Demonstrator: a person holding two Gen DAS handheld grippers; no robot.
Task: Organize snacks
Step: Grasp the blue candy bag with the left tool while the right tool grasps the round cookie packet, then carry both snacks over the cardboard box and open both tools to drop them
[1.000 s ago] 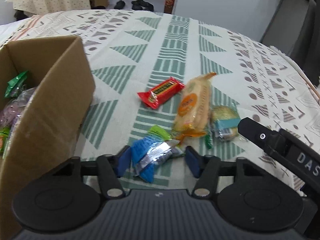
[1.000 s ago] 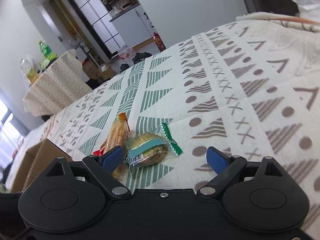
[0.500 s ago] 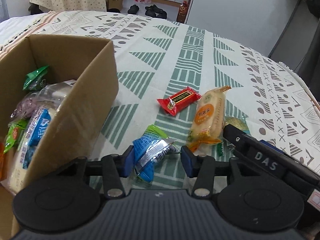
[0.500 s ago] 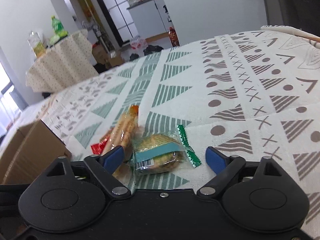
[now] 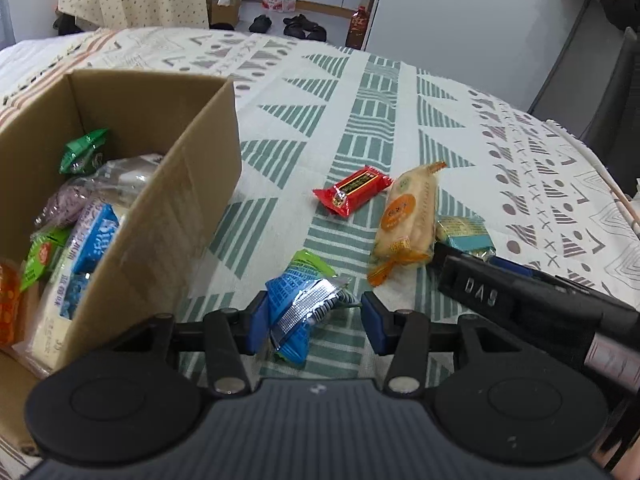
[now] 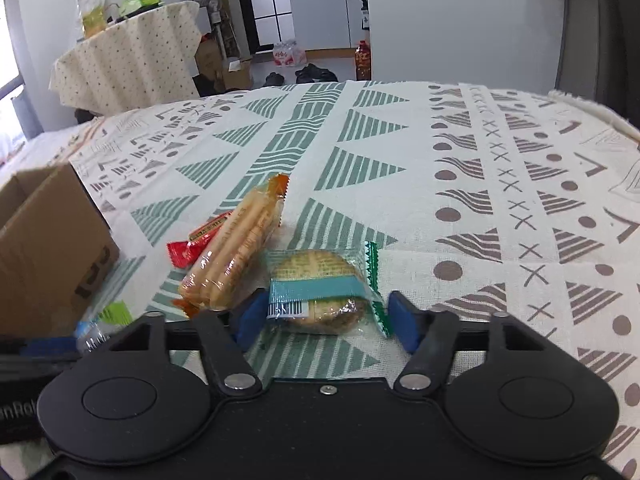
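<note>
Left wrist view looked down on a patterned cloth with an open cardboard box at the left, already holding several wrapped snacks. The left gripper had its blue pads set narrow around a blue packet with a silver strip and a green end. The left pad lay against the packet's edge; the right pad stood just off the crumpled foil tip, so whether the packet was truly pinched could not be told. The packet sat just right of the box's near wall.

Farther out on the cloth lay a red bar, and beside it a long orange-ended cracker pack, the two close but apart. A round biscuit in a teal-banded wrapper touched the cracker pack's right side. The black body of the right gripper reached in from the right, its front end covering the near part of that biscuit.

Right wrist view showed the biscuit between the right gripper's blue pads, lying on the cloth. The jaws were closing: the left pad met the wrapper's barcode end, and the right pad stood just beside the green crimped edge, not yet pressing it. The cracker pack lay just left of the biscuit, with the red bar partly behind it and the box at the far left.
</note>
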